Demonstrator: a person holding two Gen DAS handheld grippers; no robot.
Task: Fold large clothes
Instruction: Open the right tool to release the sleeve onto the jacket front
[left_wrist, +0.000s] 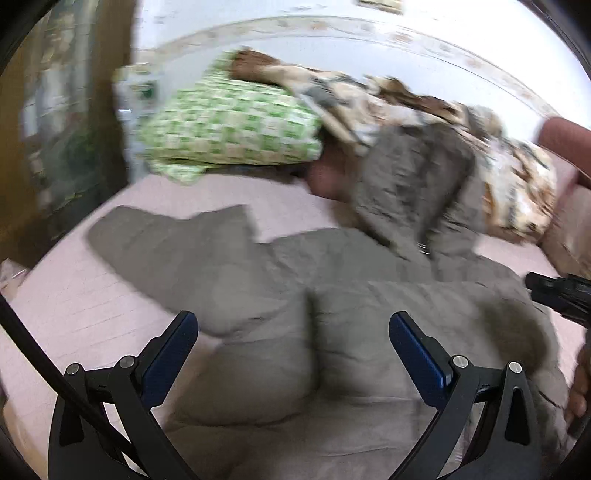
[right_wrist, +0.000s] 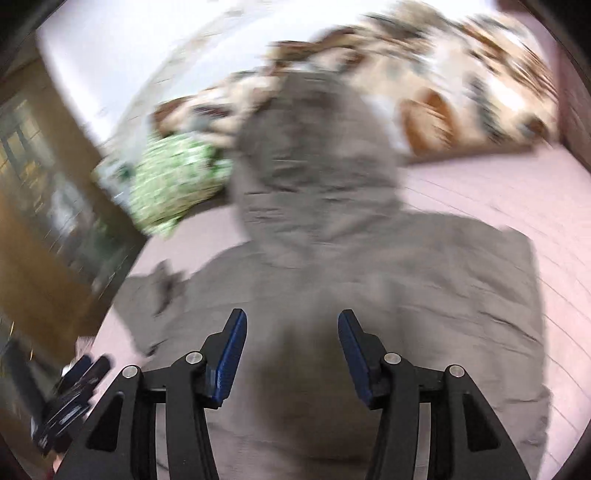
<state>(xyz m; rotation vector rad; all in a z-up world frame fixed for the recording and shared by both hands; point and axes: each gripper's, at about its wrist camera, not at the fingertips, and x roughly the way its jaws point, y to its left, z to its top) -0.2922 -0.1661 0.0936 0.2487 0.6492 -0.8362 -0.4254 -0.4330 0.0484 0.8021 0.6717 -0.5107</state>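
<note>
A large grey hooded jacket (left_wrist: 332, 295) lies spread on a pink bed sheet (left_wrist: 92, 302). Its hood (right_wrist: 314, 166) points toward the pillows, and one sleeve (left_wrist: 166, 243) stretches to the left. My left gripper (left_wrist: 293, 328) is open above the jacket's body, holding nothing. My right gripper (right_wrist: 291, 332) is open above the jacket's middle, below the hood, holding nothing. The right gripper also shows at the right edge of the left wrist view (left_wrist: 561, 295); the left gripper shows at the lower left of the right wrist view (right_wrist: 74, 398). Both views are blurred by motion.
A green checked pillow (left_wrist: 229, 125) and a brown-and-cream patterned blanket (left_wrist: 424, 107) lie at the head of the bed. A wooden cabinet (left_wrist: 66, 129) stands at the left. A white wall (left_wrist: 332, 40) runs behind the bed.
</note>
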